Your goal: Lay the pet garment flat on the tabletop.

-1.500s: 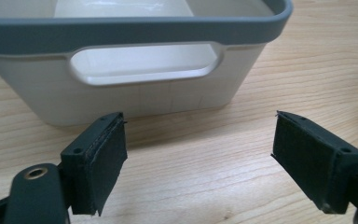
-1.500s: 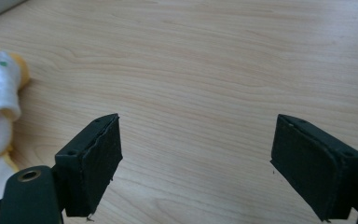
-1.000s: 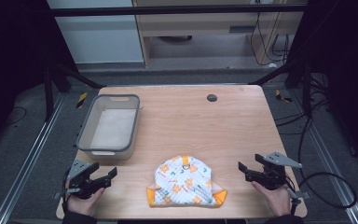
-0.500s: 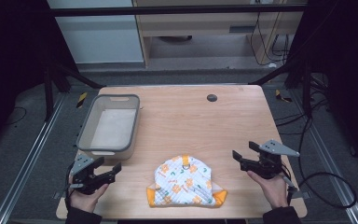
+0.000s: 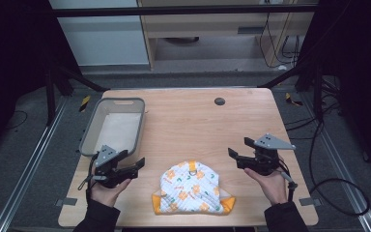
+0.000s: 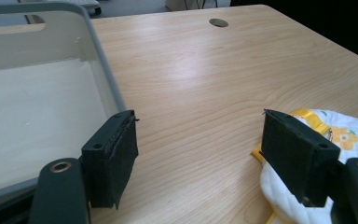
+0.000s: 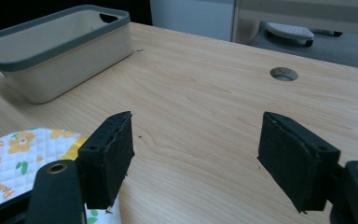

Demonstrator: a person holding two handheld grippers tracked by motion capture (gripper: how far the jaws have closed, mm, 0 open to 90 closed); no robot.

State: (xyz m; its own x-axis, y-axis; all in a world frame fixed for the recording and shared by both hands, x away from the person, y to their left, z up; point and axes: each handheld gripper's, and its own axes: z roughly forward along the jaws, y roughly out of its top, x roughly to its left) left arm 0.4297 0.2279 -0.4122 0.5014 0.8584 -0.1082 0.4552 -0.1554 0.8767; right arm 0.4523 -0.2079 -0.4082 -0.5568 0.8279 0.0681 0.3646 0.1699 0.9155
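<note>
Altogether: one basket, one quilted cloth, two grippers on one wooden desk (image 5: 183, 121).

Leftmost, the empty grey-rimmed basket (image 5: 89, 131) sits just behind the left gripper (image 5: 134, 166), fingers spread, holding nothing. The flower-print cloth (image 5: 191, 187) lies between, near the front edge. The right gripper (image 5: 239, 148) likewise gapes empty. One cable hole (image 5: 219, 101) sits farther back.

Each hand-held gripper, left (image 5: 136, 165) and right (image 5: 239, 152), is black with a grey three-cornered plate on top; a black cable trails from each. Dark sleeves cover both forearms.
</note>
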